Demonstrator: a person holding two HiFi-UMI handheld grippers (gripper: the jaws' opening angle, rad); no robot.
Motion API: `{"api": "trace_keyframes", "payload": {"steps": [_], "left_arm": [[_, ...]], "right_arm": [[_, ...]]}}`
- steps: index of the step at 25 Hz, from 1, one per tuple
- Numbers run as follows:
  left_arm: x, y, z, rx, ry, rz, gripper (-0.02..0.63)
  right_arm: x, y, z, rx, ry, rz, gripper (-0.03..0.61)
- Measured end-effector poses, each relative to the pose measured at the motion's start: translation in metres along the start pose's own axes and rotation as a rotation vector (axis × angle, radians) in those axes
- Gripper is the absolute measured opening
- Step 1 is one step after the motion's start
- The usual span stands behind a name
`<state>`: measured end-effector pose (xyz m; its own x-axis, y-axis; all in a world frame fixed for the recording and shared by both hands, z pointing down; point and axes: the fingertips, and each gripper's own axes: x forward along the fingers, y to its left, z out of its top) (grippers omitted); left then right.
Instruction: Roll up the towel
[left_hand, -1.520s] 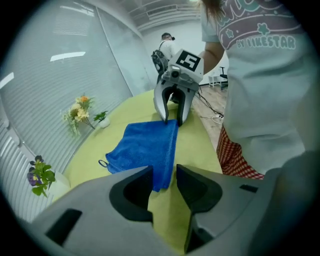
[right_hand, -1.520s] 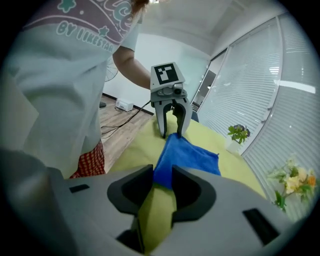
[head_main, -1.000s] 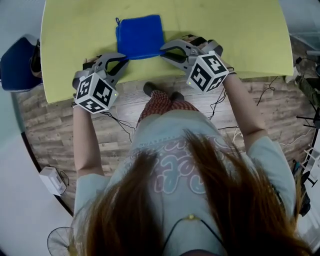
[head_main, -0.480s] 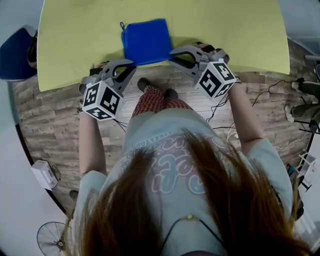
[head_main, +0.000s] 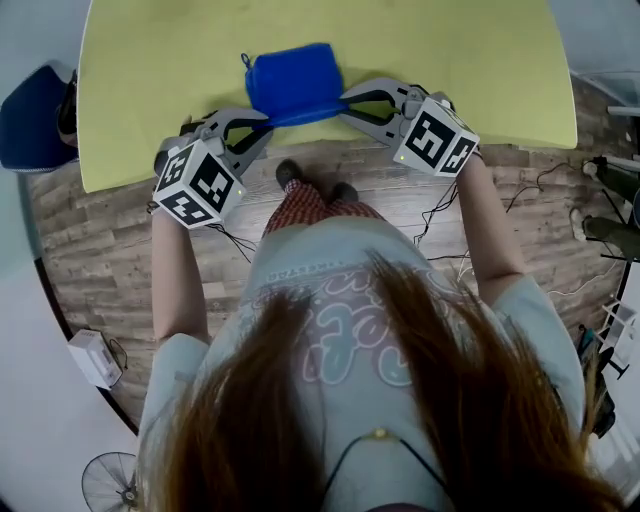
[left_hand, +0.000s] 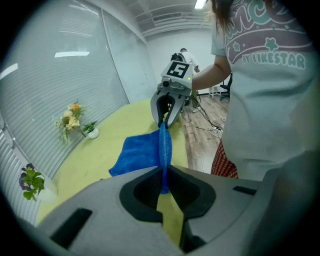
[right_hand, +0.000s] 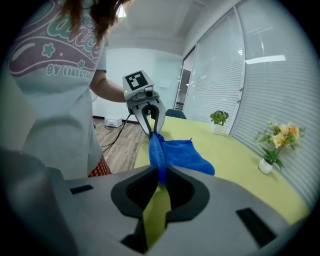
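The soft, light, limp blue towel (head_main: 295, 78) lies at the table's (head_main: 150, 60) near edge, its near hem stretched between the left tongs (head_main: 262, 127) and right tongs (head_main: 343, 105), each clamped on one corner, the best hold for rolling.

The person's pale T-shirt (left_hand: 270, 60) carries purple print: small capitals "BY LIKESTAR" under larger looping letters ending "NCE" (the right gripper view shows more of them, roughly "Dance"). The cube (left_hand: 178, 70) on the right gripper (left_hand: 164, 119) bears black-and-white square code markers, no letters.
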<state>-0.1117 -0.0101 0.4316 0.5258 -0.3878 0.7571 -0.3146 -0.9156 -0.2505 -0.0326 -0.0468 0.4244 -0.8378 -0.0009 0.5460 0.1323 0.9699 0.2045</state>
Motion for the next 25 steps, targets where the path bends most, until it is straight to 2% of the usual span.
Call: {"api": "trace_keyframes", "payload": {"steps": [10, 15, 19, 21, 22, 25], "left_arm": [[0.007, 0.020, -0.005, -0.052, -0.008, -0.038, 0.034], [0.014, 0.029, -0.007, -0.079, -0.014, -0.012, 0.034], [0.016, 0.032, -0.009, -0.169, -0.062, -0.026, 0.034], [0.017, 0.033, -0.010, -0.179, -0.053, -0.029, 0.034], [0.017, 0.033, -0.010, -0.175, -0.043, -0.029, 0.034], [0.018, 0.034, -0.008, -0.169, -0.028, -0.038, 0.034]], "right_arm": [[0.002, -0.020, -0.005, 0.169, 0.021, 0.002, 0.060], [0.006, -0.029, -0.010, 0.178, 0.049, -0.015, 0.063], [0.005, -0.032, -0.011, 0.171, 0.042, -0.071, 0.092], [0.000, -0.034, -0.008, 0.125, 0.037, -0.104, 0.146], [-0.004, -0.034, -0.004, 0.070, 0.040, -0.124, 0.169], [-0.013, -0.034, 0.007, -0.152, 0.083, -0.186, 0.176]]}}
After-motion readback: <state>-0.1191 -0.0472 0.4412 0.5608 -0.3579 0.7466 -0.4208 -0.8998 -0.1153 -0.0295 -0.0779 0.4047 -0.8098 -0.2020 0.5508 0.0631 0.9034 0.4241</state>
